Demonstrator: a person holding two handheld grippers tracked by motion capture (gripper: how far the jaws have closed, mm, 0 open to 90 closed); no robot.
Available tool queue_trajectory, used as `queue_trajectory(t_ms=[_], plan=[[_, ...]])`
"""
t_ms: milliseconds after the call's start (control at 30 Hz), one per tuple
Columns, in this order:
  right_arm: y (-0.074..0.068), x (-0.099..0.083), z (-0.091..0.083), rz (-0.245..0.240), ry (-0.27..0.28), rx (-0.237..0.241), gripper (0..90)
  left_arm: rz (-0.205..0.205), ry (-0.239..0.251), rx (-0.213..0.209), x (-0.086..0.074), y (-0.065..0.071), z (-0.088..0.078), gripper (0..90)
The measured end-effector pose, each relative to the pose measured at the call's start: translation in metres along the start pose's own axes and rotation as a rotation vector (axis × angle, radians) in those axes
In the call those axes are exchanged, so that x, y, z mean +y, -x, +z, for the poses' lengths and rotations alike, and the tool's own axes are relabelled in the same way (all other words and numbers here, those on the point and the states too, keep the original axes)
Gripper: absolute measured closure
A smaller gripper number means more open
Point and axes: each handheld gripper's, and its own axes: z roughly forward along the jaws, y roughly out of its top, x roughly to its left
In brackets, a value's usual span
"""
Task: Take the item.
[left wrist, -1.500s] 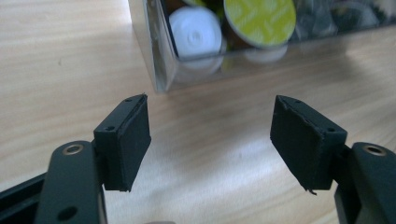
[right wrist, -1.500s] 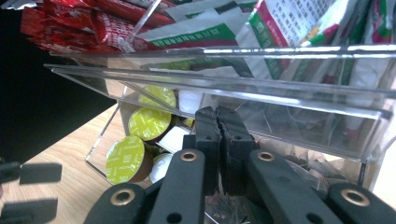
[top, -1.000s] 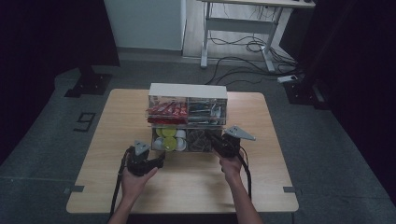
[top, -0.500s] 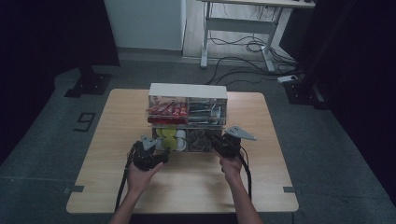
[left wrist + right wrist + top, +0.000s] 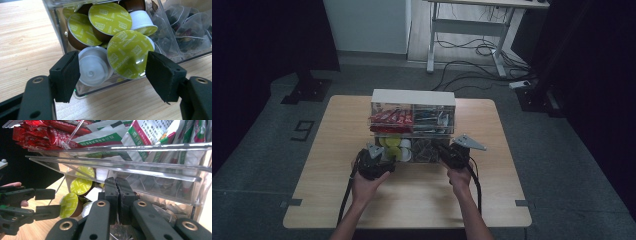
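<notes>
Left gripper (image 5: 112, 72) stood wide open at the front of the clear organizer's (image 5: 413, 97) lower left drawer (image 5: 60, 27), both pads outside two front coffee pods: a green-lidded pod (image 5: 130, 54) and a pale pod (image 5: 93, 66) lying side by side. Risk, as judged: closing could pinch both, or push them deeper. Right gripper (image 5: 116, 195) was fully closed, empty, against the lower right drawer of tea bags (image 5: 185, 27).

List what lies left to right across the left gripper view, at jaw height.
Left jaw pad → white capsule → green-lidded capsule → right jaw pad.
</notes>
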Motion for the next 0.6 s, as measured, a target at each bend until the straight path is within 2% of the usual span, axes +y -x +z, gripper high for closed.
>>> queue_trajectory(t_ms=[300,600], plan=[[0.000,0.000,0.000,0.001,0.000,-0.001,87.1,0.026,-0.003,0.008,0.007,0.007,0.007,27.2],[0.000,0.000,-0.001,0.003,0.003,-0.003,87.2,0.034,-0.010,0.014,0.010,0.014,0.015,26.2]])
